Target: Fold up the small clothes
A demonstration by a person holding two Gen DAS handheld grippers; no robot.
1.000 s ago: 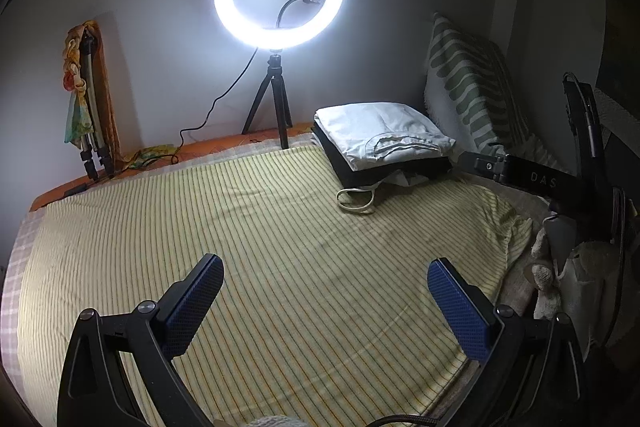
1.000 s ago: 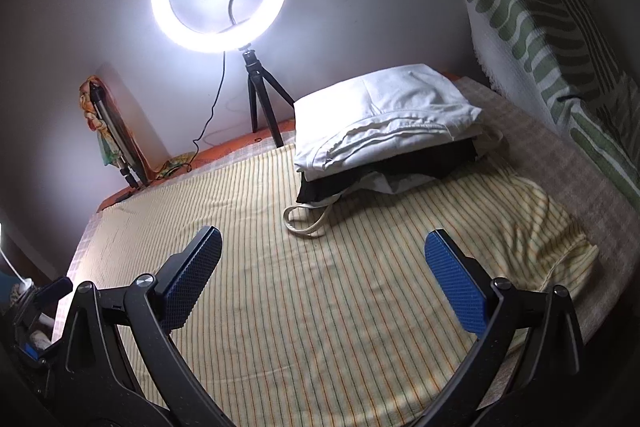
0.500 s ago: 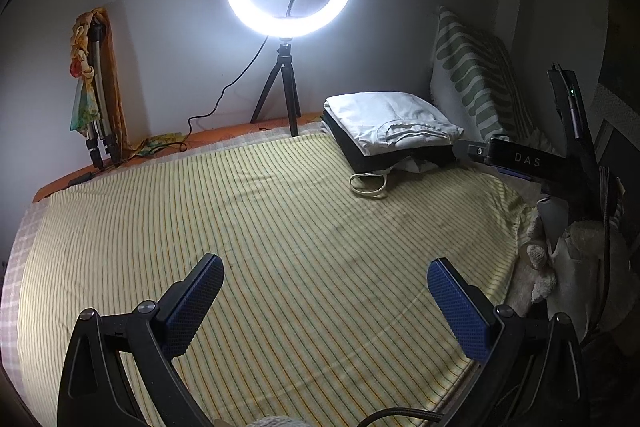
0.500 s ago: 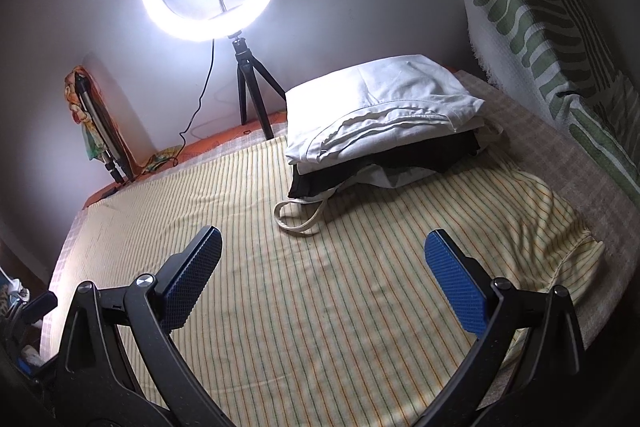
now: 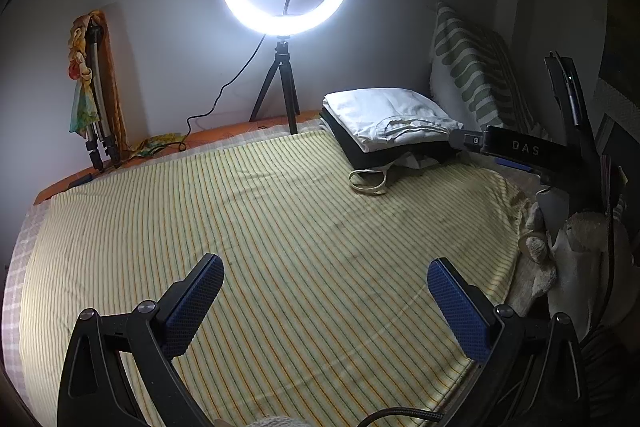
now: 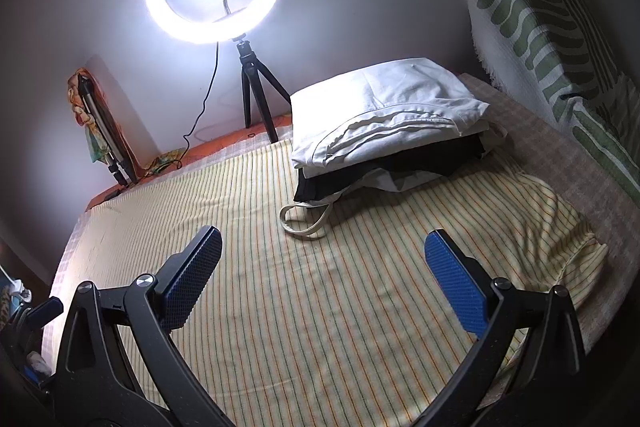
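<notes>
Both grippers, left (image 5: 324, 291) and right (image 6: 323, 261), fingers wide apart and empty: we should lift only the top folded white garment (image 6: 384, 107), upper right, off its stack.

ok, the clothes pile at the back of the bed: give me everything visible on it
The clothes pile sits at the far right of the striped bedsheet, near the ring light's tripod and the green-patterned pillow. On top lies a folded white garment, soft and slightly creased, with a seamed hem facing the cameras. Beneath it are flat black layers, then crumpled white fabric. A cream loop, perhaps a strap, trails onto the sheet. Neither gripper touches it.
</notes>
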